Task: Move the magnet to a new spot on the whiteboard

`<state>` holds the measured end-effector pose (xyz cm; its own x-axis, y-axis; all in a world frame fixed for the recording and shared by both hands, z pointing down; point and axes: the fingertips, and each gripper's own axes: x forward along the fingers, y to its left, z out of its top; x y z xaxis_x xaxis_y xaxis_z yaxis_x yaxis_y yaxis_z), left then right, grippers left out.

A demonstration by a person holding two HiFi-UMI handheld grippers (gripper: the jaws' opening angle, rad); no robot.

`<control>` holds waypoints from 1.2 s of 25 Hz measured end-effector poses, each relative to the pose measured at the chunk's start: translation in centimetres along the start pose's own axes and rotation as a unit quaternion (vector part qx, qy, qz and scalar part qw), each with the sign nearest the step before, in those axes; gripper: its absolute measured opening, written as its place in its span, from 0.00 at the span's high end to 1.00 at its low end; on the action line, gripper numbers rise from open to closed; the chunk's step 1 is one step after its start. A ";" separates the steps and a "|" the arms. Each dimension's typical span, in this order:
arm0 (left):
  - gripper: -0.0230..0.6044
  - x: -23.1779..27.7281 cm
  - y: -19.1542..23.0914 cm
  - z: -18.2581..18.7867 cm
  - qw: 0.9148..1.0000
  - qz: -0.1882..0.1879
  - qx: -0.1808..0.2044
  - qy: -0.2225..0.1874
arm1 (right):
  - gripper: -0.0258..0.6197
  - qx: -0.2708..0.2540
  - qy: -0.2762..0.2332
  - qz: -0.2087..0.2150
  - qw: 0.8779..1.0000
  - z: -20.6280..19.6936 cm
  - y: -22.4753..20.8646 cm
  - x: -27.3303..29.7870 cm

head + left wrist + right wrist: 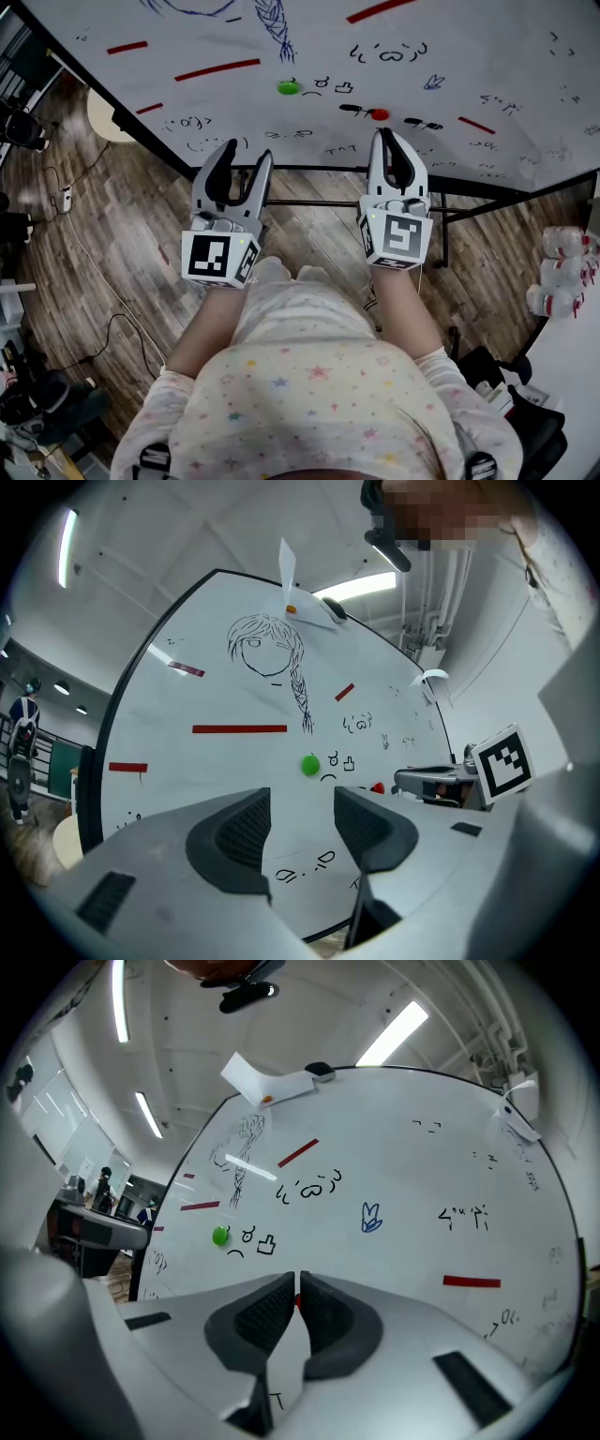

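Red magnet (297, 1301) shows only as a sliver in the slit of your right gripper (297, 1281), jaws pressed together; whether it's pinched is hard to tell. Head view puts it on the whiteboard (469, 56) near the lower edge, just past the tips. Your left gripper (302, 810) is spread, empty. Green magnet (289, 88) sits higher, leftward. Move looks not yet begun.
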<state>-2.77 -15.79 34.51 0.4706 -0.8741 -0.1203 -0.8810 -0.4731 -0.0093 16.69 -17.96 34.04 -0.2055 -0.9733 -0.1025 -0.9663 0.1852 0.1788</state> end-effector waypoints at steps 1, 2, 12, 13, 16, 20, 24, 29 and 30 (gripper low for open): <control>0.66 -0.1 -0.1 0.0 1.000 -0.001 0.000 0.000 | 0.94 0.001 -0.001 0.000 1.000 0.1 0.0 -0.1; 0.66 -0.1 -0.1 0.1 1.000 -0.002 0.001 0.000 | 0.94 0.001 -0.002 0.000 1.000 0.2 0.1 -0.3; 0.74 -0.2 -1.0 0.4 1.000 -0.006 0.005 -0.006 | 0.96 0.009 -0.005 0.005 1.000 0.8 -0.1 -1.4; 0.76 -0.2 -1.0 0.4 1.000 -0.006 0.005 -0.005 | 0.96 0.011 -0.004 0.006 1.000 0.7 -0.1 -1.5; 0.81 -0.3 -1.1 0.3 1.000 -0.007 0.005 -0.006 | 0.96 0.014 -0.001 0.009 1.000 0.6 0.0 -1.9; 0.84 -0.5 -1.3 0.3 1.000 -0.004 0.006 -0.010 | 0.96 0.015 -0.001 0.013 1.000 0.6 0.1 -2.4; 0.87 -0.8 -1.7 0.3 1.000 -0.003 0.005 -0.017 | 0.96 0.015 -0.006 0.021 1.000 0.8 0.2 -2.9; 0.89 -1.3 -1.8 0.1 1.000 -0.006 0.003 -0.016 | 0.96 0.018 -0.008 0.026 0.999 1.0 0.6 -3.4; 0.90 -1.4 -1.7 0.0 1.000 -0.005 0.002 -0.016 | 0.96 0.018 -0.007 0.026 0.999 1.0 0.7 -3.5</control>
<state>-1.91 -13.80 34.66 0.4776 -0.8654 -0.1520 -0.8765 -0.4813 -0.0138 16.61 -14.29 33.49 -0.2583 -0.9600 -0.1085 -0.9589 0.2410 0.1499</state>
